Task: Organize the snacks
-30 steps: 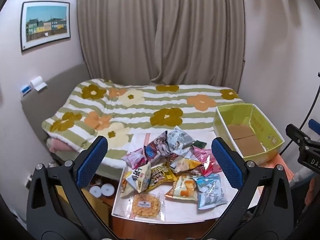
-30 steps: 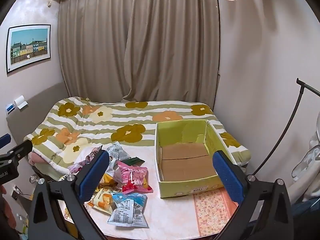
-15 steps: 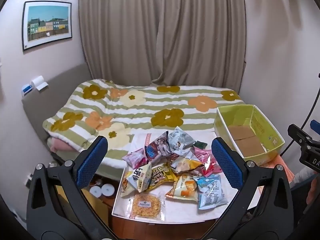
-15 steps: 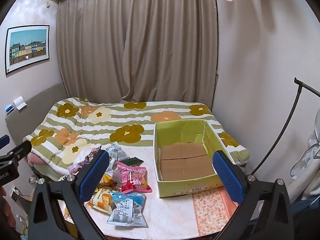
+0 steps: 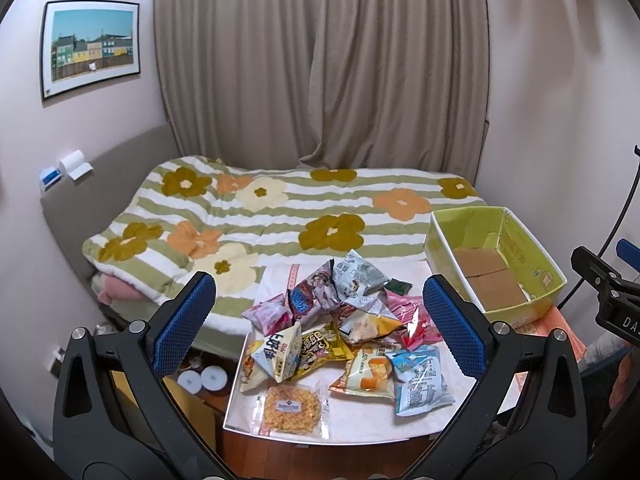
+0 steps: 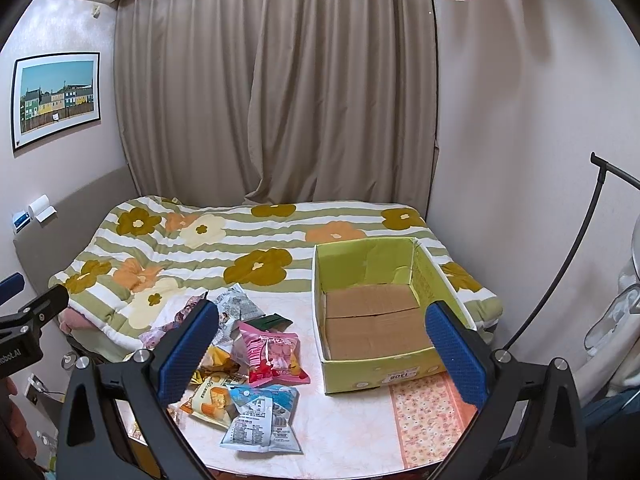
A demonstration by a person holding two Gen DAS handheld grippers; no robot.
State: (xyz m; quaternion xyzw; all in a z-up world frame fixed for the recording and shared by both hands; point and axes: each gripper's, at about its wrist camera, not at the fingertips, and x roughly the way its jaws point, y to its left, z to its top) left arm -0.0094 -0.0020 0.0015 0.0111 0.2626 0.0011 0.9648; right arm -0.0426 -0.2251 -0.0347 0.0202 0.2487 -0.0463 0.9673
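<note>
A heap of several snack bags (image 5: 340, 332) lies on the white table (image 5: 360, 420): a pink bag (image 6: 274, 354), a blue-white bag (image 6: 262, 420), an orange bag (image 5: 366, 374) and a clear waffle pack (image 5: 292, 406) among them. To their right stands a green cardboard box (image 6: 380, 372) with nothing but its brown floor inside; in the left wrist view the box (image 5: 538, 276) is at far right. My left gripper (image 5: 320, 316) hovers open above the heap. My right gripper (image 6: 322, 346) hovers open between heap and box. Neither holds anything.
Behind the table is a bed with a striped flowered quilt (image 5: 280, 220), then beige curtains (image 5: 320, 60). A black stand pole (image 6: 560, 264) leans at right. An orange floral cloth (image 6: 424, 416) lies under the box's front. White round lids (image 5: 202, 378) sit on the floor at left.
Both views shifted very slightly; the scene sits marginally higher in frame. No snack has moved and both grippers stay open.
</note>
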